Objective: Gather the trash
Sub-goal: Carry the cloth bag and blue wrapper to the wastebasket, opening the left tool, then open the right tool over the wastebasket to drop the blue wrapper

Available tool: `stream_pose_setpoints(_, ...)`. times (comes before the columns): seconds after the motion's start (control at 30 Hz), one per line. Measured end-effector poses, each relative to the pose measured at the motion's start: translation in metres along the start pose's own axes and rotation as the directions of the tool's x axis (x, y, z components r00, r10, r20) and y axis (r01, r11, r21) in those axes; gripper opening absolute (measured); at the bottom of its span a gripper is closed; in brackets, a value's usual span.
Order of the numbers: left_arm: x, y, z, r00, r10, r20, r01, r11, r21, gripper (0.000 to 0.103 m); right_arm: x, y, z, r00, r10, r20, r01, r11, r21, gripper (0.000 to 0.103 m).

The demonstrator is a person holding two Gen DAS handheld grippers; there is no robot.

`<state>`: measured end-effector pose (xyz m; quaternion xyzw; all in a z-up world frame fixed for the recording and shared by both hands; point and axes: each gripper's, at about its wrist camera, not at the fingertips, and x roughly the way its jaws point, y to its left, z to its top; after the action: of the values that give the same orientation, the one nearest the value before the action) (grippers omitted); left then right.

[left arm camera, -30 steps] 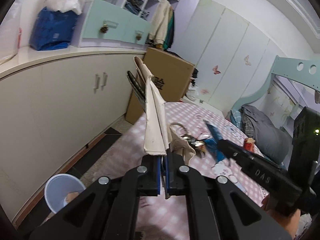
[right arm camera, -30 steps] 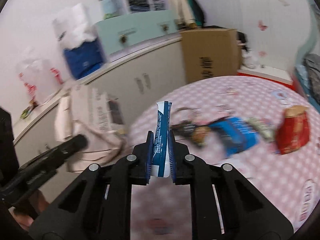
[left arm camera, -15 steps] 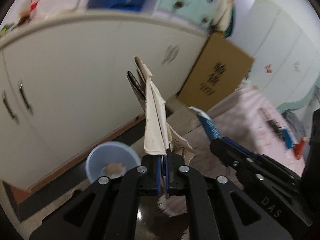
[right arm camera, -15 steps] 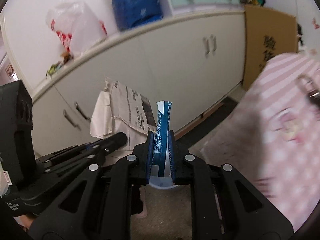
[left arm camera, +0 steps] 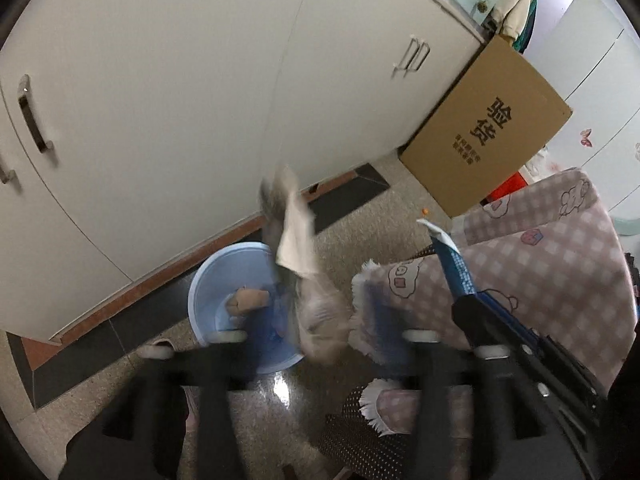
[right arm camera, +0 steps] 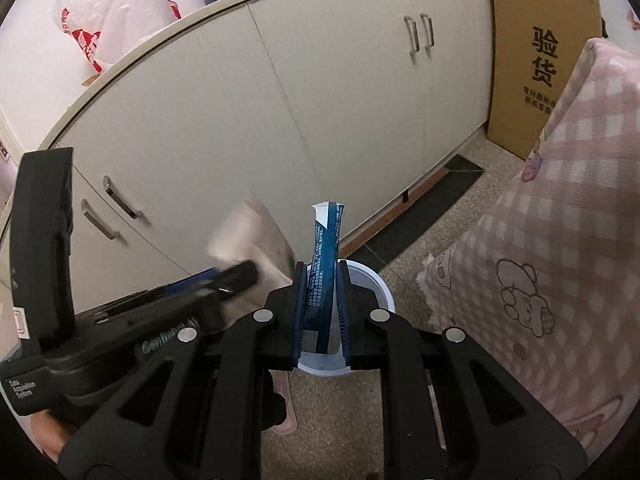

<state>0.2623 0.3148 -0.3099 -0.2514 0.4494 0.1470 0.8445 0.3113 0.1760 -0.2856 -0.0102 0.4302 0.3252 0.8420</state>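
A light blue bin (left arm camera: 193, 292) stands on the floor by the cabinets, with some brown scrap inside. My left gripper (left arm camera: 326, 340) hovers over it, blurred, its jaws opening. The crumpled beige paper (left arm camera: 295, 236) sits loose between them, above the bin, no longer pinched. To the right, my right gripper (left arm camera: 466, 304) is shut on a blue wrapper (left arm camera: 450, 260). In the right wrist view that gripper (right arm camera: 322, 276) clamps the blue wrapper (right arm camera: 325, 256) upright over the bin's rim (right arm camera: 378, 286). The left gripper (right arm camera: 240, 274) and the paper (right arm camera: 256, 236) show to its left.
White cabinet doors (right arm camera: 248, 120) run behind the bin. A tall cardboard box (left arm camera: 488, 132) leans at their far end. The pink checked tablecloth (right arm camera: 560, 220) hangs down on the right. A pink slipper (right arm camera: 286, 408) lies on the speckled floor below the grippers.
Both grippers have swung away from the table and down over the floor bin. The left jaws have spread apart and the paper has come loose. The right grip is unchanged.
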Motion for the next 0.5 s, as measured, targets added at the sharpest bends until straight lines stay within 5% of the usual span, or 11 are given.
stream_pose_setpoints(0.5,-0.016,0.030,-0.003,0.995,0.086,0.054,-0.080,0.992,-0.093,0.068,0.009,0.004,0.000,0.999,0.021,-0.025,-0.021,1.000,-0.007,0.015)
